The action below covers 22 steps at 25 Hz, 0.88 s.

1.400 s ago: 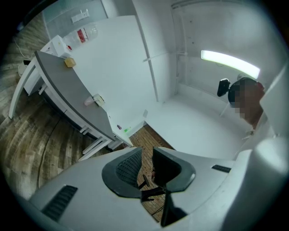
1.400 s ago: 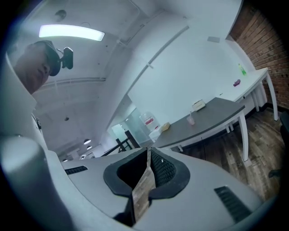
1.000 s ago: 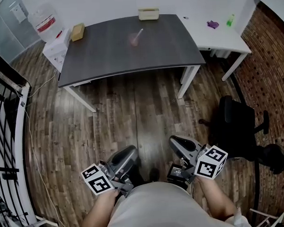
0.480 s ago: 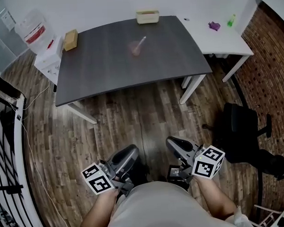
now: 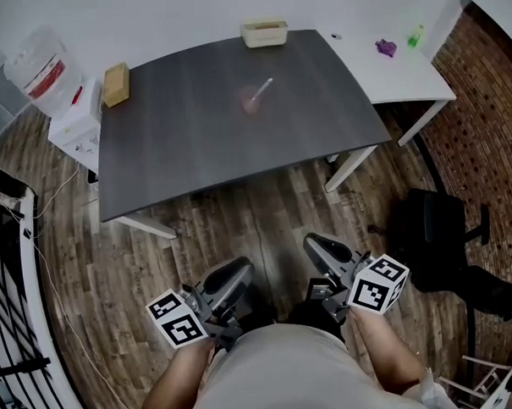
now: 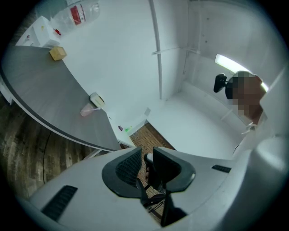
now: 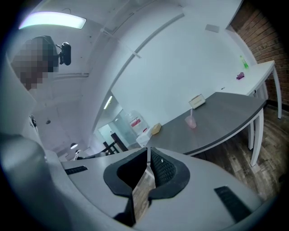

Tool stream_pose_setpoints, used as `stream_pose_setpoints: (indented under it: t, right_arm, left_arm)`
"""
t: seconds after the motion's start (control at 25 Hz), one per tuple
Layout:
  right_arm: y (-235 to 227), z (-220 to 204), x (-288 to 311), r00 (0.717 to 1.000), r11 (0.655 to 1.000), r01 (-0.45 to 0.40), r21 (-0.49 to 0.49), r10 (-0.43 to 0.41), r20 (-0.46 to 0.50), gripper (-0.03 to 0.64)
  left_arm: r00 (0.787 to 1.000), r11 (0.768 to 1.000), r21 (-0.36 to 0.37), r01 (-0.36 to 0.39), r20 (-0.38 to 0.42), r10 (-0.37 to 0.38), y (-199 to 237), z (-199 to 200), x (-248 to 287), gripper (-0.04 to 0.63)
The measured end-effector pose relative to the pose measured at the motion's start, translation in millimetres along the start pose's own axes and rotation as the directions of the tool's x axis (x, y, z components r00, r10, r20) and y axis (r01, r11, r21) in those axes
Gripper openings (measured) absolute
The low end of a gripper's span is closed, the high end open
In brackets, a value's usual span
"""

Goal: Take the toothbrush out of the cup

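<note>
Tongs come first, low in the head view and close to the person's body: the left tongs and the right tongs both hang above the brown plank floor, well short of the table. In the left gripper view the left tongs' black ribbed pads stand a narrow gap apart with nothing between them. In the right gripper view the right tongs' tips are pressed together on nothing. To the right, a black office chair stands on the floor. Beyond the strip of floor is the dark grey table on white legs. Near its middle stands the translucent pink cup, upright, with the pale toothbrush still in it, leaning up and to the right. A tan block lies at the table's far left corner and a cream rectangular box at its far edge. Further right, a white table adjoins it, carrying a small purple thing and a small green thing.
</note>
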State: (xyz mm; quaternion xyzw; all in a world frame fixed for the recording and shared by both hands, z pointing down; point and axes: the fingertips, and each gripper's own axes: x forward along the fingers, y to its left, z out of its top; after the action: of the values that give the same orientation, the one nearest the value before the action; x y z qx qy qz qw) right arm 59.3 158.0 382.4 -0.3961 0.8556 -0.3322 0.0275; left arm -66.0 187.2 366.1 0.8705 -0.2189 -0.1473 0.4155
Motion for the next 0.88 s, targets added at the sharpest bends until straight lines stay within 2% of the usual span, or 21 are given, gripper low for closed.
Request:
stream_pose_setpoints:
  t: [0.36, 0.88]
  right_arm:
    - [-21, 24, 34, 1.0, 1.0, 0.016, -0.004, -0.016, 0.006, 0.014]
    - [-104, 79, 85, 0.994, 0.998, -0.062, 0.001, 0.062, -0.091, 0.014]
  left_arm:
    - [1.0, 1.0, -0.02, -0.019, -0.007, 0.019, 30, 23, 13, 0.078]
    - [0.987, 0.992, -0.012, -0.125, 0.097, 0.126, 79, 70, 86, 0.078]
